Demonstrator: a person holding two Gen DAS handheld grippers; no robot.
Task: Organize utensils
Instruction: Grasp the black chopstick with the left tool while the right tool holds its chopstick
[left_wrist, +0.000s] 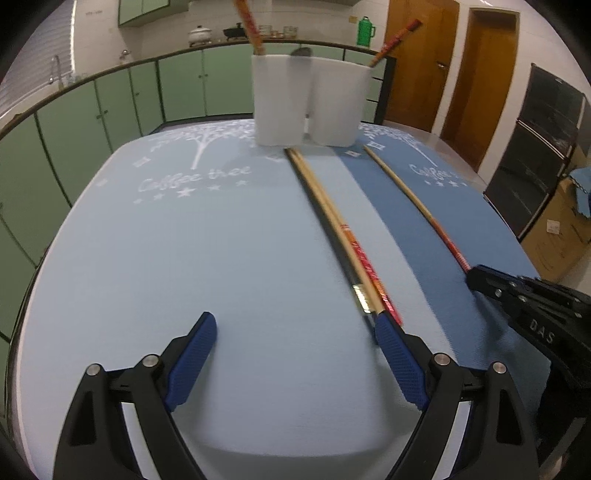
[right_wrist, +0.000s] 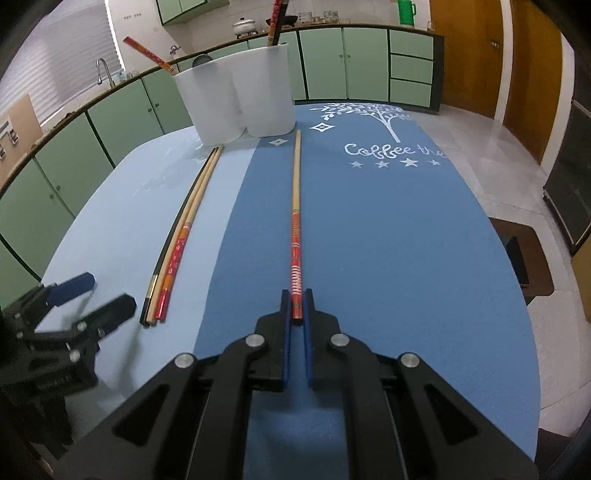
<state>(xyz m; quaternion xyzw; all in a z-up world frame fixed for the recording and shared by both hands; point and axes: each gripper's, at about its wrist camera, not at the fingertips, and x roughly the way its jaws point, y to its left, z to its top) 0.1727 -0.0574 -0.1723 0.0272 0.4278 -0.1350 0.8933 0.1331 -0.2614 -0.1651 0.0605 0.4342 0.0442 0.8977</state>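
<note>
Blue placemat (right_wrist: 369, 240) before white holder (right_wrist: 236, 96): right gripper (right_wrist: 296, 306) clamped on lone chopstick's (right_wrist: 296, 206) painted end; left gripper (left_wrist: 295, 332) spread beside bundled chopsticks (left_wrist: 332, 225). Light, stiff, likely slippery.

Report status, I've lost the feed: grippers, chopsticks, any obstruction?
Right gripper shut on single chopstick, dark mat. Left gripper open beside chopstick bundle. White holder ahead, path clear.

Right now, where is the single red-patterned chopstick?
In the right wrist view, the chopstick lies alone on the dark blue mat, pointing toward the white holder, its red end in the right gripper.
</note>
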